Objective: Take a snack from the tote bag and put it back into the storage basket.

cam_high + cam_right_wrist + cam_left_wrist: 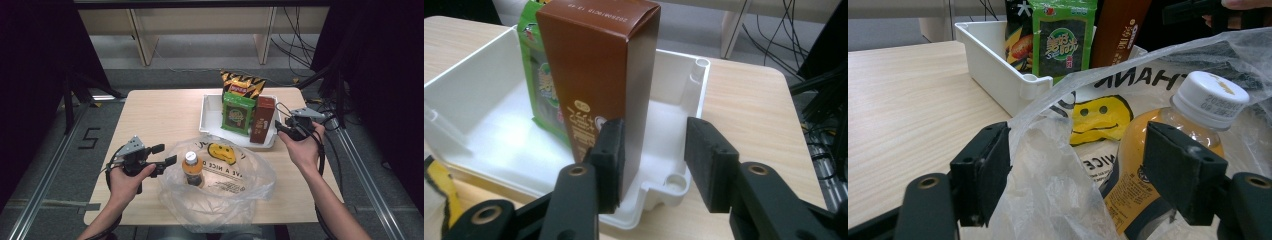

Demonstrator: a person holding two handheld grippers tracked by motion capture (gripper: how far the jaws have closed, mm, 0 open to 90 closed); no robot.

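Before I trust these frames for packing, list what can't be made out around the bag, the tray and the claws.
- Bottle base: left gripper view, hidden by the plastic bag and the left claw.
- Brown box foot: right gripper view, behind the right claw; contact unclear.
- Chip bag lower half: high view, behind the green packet.
- Box lettering: high view, too small.

Matt brown cardboard box (599, 75), smooth white plastic tray (489, 125), thin crinkled clear plastic bag (1048, 190), pale wood-grain table (903, 100)
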